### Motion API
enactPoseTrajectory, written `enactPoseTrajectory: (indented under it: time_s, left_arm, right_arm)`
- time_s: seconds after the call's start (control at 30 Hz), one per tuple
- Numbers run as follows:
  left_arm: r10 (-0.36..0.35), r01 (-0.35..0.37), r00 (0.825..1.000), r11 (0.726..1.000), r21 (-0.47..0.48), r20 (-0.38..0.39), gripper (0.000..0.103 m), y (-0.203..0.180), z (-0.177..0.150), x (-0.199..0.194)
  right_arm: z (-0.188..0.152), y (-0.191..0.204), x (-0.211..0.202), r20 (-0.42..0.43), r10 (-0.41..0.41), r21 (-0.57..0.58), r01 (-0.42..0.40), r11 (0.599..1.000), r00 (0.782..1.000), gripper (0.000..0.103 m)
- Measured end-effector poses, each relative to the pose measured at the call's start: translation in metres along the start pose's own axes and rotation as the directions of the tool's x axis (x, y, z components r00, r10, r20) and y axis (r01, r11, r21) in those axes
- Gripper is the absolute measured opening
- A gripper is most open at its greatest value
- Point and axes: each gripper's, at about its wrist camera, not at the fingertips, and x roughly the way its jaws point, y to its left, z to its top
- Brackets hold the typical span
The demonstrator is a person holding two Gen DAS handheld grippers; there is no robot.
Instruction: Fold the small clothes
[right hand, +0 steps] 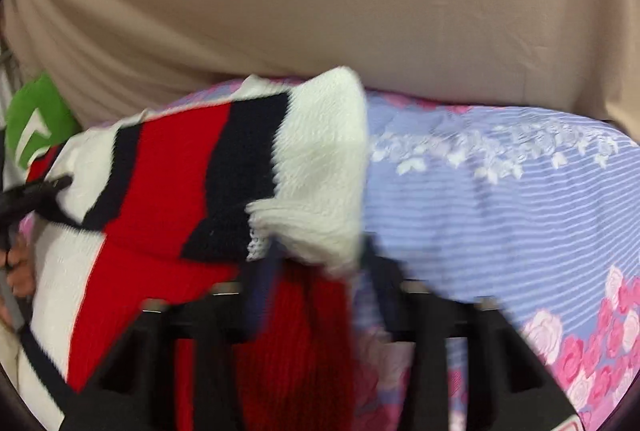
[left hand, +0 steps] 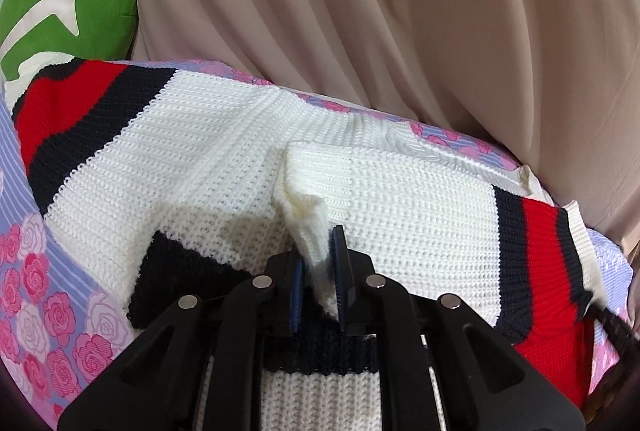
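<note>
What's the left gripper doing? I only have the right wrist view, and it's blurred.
Observer: The left gripper is shut on a pinch of white knit near the middle of the sweater.
Operator: Where's the far sleeve? Barely any of it shows here.
Observer: The striped sleeve lies spread out on the floral sheet, its end next to the green pillow.

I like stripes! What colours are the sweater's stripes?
Red between navy bands, on the white sweater. Sharpest in the left wrist view.
</note>
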Motion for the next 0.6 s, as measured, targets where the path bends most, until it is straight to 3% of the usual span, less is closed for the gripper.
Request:
enactPoseTrajectory:
  time_s: [0.1, 0.13, 0.17, 0.23, 0.37, 0.43, 0.5, 0.57, 0.6]
  left_arm:
    - [0.004, -0.004, 1.0, 1.0, 0.018, -0.003, 0.018, -0.004, 0.0, -0.001]
    - [0.004, -0.004, 1.0, 0.999, 0.032, -0.005, 0.023, -0.007, 0.0, 0.0]
    - [0.017, -0.017, 1.0, 0.998, 0.055, -0.005, 0.025, -0.011, 0.0, 0.0]
    - [0.042, -0.042, 0.999, 0.996, 0.079, -0.002, 0.025, -0.016, -0.002, 0.001]
    - [0.033, -0.032, 0.999, 0.997, 0.071, -0.002, 0.025, -0.013, -0.002, 0.0]
    - [0.039, -0.039, 0.999, 0.996, 0.075, -0.002, 0.025, -0.013, -0.002, -0.001]
    - [0.053, -0.052, 0.999, 0.995, 0.086, -0.001, 0.025, -0.015, -0.003, -0.001]
    - [0.056, -0.056, 0.998, 0.994, 0.089, 0.0, 0.025, -0.016, -0.002, -0.001]
    - [0.053, -0.052, 0.999, 0.995, 0.086, -0.001, 0.025, -0.015, -0.002, -0.001]
  right_arm:
    - [0.006, -0.025, -0.014, 0.053, 0.006, 0.109, -0.012, 0.994, 0.999, 0.015]
    - [0.004, -0.03, -0.006, 0.013, -0.009, 0.127, 0.008, 0.992, 1.0, 0.015]
    - [-0.005, -0.036, 0.014, -0.086, -0.015, 0.132, 0.026, 0.991, 0.996, 0.015]
    - [-0.005, -0.033, 0.01, -0.099, 0.02, 0.137, -0.006, 0.99, 0.995, 0.016]
    - [-0.002, -0.029, -0.017, -0.086, 0.005, 0.153, 0.009, 0.988, 0.996, 0.02]
    - [0.008, -0.036, -0.03, -0.036, -0.009, 0.189, 0.016, 0.982, 0.999, 0.029]
    - [0.028, -0.035, -0.039, 0.052, 0.015, 0.199, -0.025, 0.98, 0.999, 0.061]
    - [0.051, -0.031, -0.023, 0.075, 0.043, 0.185, -0.057, 0.981, 0.996, 0.074]
    - [0.062, -0.029, -0.008, 0.057, 0.05, 0.185, -0.06, 0.981, 0.997, 0.074]
